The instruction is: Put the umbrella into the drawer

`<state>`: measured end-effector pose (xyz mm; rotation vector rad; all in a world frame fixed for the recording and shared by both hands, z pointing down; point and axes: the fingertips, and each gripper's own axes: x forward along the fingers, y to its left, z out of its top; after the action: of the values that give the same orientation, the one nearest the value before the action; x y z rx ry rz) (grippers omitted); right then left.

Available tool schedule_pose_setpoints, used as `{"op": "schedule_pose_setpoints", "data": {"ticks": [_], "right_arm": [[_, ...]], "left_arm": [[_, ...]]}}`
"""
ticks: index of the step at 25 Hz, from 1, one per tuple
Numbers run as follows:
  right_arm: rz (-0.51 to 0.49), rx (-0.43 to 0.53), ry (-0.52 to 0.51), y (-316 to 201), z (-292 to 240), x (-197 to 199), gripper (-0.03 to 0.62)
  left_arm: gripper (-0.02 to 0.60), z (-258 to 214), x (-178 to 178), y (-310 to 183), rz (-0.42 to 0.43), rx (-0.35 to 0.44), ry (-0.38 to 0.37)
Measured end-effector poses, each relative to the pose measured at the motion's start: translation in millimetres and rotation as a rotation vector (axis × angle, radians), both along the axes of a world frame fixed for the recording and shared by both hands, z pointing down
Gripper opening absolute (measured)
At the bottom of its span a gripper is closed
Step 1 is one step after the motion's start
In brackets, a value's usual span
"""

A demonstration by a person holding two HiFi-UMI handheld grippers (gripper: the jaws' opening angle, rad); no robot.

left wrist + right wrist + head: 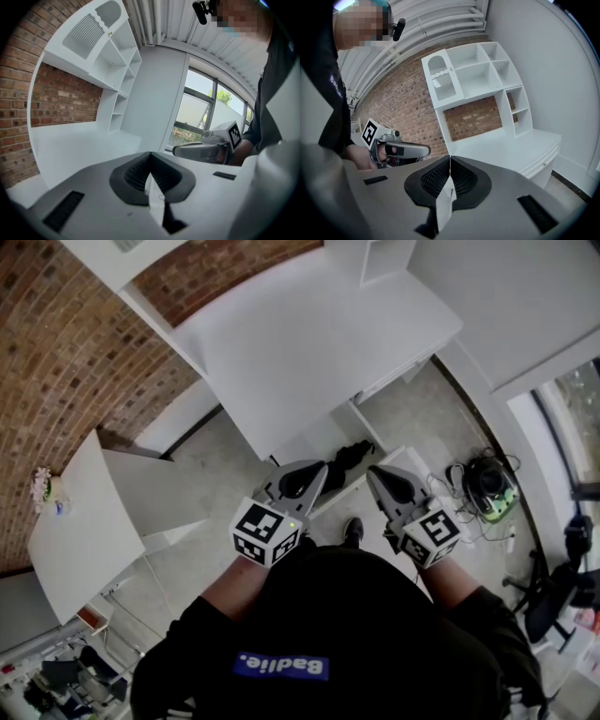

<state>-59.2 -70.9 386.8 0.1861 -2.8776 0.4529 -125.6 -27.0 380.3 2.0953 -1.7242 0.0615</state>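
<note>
The left gripper (314, 474) and the right gripper (380, 479) are held side by side before the white desk (309, 343). Both pairs of fingers are pressed together, with nothing pinched. The black umbrella (349, 457) is seen between them, apparently lying in the open drawer (309, 448) below the desk edge

White side table (84, 540) carries flower pot (45, 488); grey floor (206, 474) carries cables (459, 474).
</note>
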Motion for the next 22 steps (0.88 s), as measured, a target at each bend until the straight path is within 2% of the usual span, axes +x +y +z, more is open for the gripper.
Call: {"op": "schedule_pose_setpoints", "data": {"ticks": [22], "right_arm": [[0.013, -0.010, -0.007, -5, -1, -1, 0.031]], "left_arm": [[0.002, 11, 4, -6, 0.016, -0.027, -0.001]]}}
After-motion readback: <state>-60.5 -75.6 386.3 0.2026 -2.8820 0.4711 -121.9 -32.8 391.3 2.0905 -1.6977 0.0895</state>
